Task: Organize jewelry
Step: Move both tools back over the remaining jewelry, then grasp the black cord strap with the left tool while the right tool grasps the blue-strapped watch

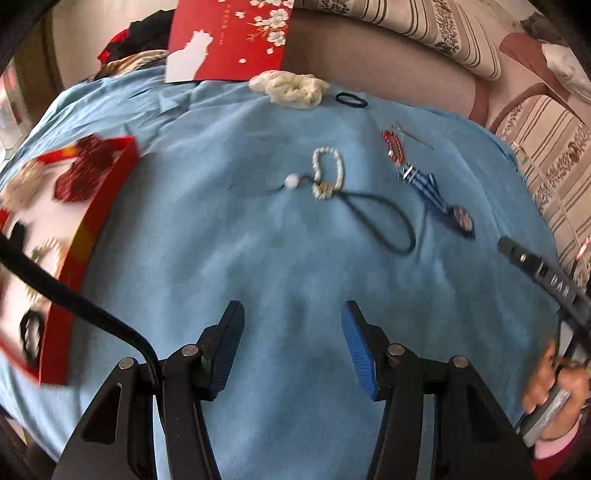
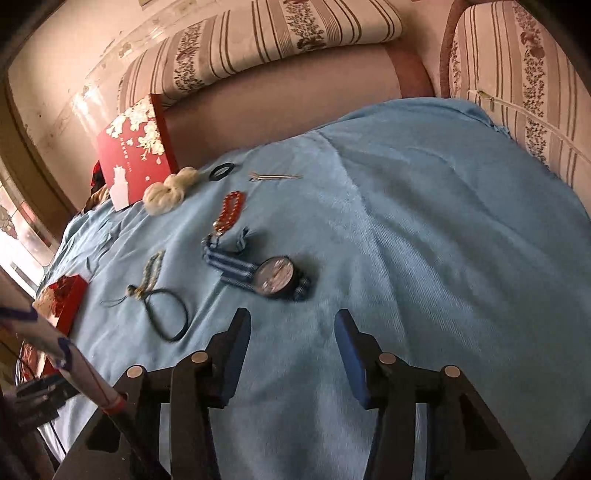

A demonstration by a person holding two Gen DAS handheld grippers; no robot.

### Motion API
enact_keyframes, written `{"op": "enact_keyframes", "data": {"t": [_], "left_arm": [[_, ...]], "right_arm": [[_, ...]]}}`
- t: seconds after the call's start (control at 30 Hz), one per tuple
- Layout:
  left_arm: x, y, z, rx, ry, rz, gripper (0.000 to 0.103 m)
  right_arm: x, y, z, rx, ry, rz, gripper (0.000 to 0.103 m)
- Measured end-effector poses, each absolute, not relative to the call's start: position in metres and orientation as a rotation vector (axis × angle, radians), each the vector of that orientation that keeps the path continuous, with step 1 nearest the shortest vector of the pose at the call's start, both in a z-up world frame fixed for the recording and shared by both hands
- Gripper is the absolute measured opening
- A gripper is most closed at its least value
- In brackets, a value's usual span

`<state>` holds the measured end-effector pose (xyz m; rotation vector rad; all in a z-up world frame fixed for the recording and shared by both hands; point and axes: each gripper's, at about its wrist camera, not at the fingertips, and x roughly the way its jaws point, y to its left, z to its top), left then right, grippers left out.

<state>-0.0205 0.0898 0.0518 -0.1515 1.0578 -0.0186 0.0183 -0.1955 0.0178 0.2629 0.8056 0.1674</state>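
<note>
A: How do the 2 tools stand?
B: Left tool and right tool both gape wide, gripping nothing, low in frame over the blue cloth.
A: The jewelry?
B: Watch mid-frame; pearl bracelet centre; red bead bracelet beyond; red box at left edge.

"DAB"-like letters on black bar at right, red card text unreadable
</note>
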Motion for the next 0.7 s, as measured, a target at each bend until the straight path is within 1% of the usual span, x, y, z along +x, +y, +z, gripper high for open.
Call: {"op": "enact_keyframes", "data": {"t": [0.33,0.4,0.6,0.63,0.67,0.7], "left_arm": [[0.049,0.059,0.027,-0.217,1.104,-0.119,0.053],[0.057,0.053,0.020,-0.233,1.119,-0.131,0.053],[0.067,0.035,0.017,-0.177,1.078,-0.115,0.053],[0.066,0.031,0.016,-0.165,1.070,-0.105,0.047],[0.066,0.029,0.016,-0.150,1.065,-0.094,0.033],[0.066,0.026,0.015,-0.119,1.059,-0.074,0.025]], "right_arm": [[0.055,-0.197,0.000,0.283,0.834,0.223,0.048],[0.060,-0.196,-0.001,0.279,0.832,0.234,0.048],[0.062,-0.197,-0.002,0.302,0.830,0.271,0.048],[0.062,-0.197,-0.002,0.303,0.829,0.276,0.048],[0.063,-0.197,-0.002,0.299,0.830,0.281,0.048],[0.063,-0.196,-0.003,0.293,0.832,0.286,0.049]]}}
